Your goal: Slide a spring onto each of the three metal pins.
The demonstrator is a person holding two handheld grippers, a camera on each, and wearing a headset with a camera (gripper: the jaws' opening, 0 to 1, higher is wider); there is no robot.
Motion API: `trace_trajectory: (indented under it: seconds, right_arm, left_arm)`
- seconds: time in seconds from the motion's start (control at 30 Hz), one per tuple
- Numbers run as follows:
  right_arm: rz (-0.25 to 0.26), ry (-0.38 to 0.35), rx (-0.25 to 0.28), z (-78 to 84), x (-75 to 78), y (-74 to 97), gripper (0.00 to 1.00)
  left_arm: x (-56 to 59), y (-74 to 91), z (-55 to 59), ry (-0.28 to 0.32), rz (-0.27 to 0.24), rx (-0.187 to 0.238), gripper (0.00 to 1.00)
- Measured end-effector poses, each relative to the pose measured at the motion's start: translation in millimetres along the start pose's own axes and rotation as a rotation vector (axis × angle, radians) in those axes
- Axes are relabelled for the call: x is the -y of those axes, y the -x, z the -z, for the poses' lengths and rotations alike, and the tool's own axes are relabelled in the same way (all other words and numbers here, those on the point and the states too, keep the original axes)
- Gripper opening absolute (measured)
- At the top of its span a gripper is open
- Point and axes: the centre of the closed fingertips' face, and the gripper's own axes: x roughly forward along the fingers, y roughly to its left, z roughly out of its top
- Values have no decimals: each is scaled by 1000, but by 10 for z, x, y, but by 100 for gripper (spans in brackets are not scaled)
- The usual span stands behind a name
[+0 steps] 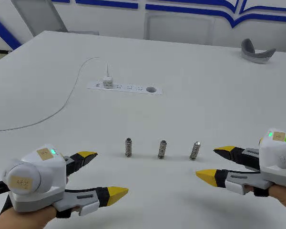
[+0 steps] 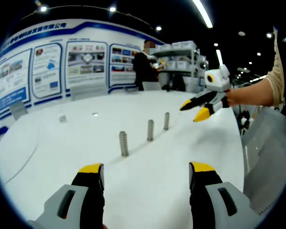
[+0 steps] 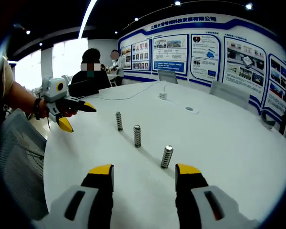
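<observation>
As springs (image 1: 128,147) are sitting on all 3 pins (image 1: 162,149), L gripper (image 1: 107,172) & R gripper (image 1: 207,162) are being held clear, jaws apart.

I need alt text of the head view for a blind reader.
Three upright spring-covered pins stand in a row on a white table, between the open left gripper and open right gripper. A power strip lies farther back.

I looked across a broad white table (image 1: 205,109) that carried a white power strip (image 1: 125,88) and a thin cable (image 1: 62,107) curving away from it. Behind the table ran a white wall of blue-trimmed poster panels (image 3: 219,47). Long ceiling lights (image 2: 202,13) glowed against a dark ceiling, grey chairs (image 3: 231,93) stood at the table's far edge, and shelving (image 2: 181,59) stood beyond.
</observation>
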Motion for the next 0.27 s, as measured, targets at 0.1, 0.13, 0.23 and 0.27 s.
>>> trace_trajectory:
  seconds: [0.1, 0.13, 0.23, 0.27]
  right_arm:
    - [5, -5, 3, 17, 17, 8, 57]
    - [7, -6, 3, 24, 19, 12, 59]
    - [13, -8, 8, 28, 30, 22, 63]
    - [13, -9, 7, 29, 31, 23, 64]
  left_arm:
    - [-6, 4, 1, 1, -2, 0, 74]
    - [-7, 6, 3, 1, -2, 0, 74]
    - [-9, 6, 11, 2, -2, -2, 74]
    - [-9, 6, 13, 3, -2, -3, 74]
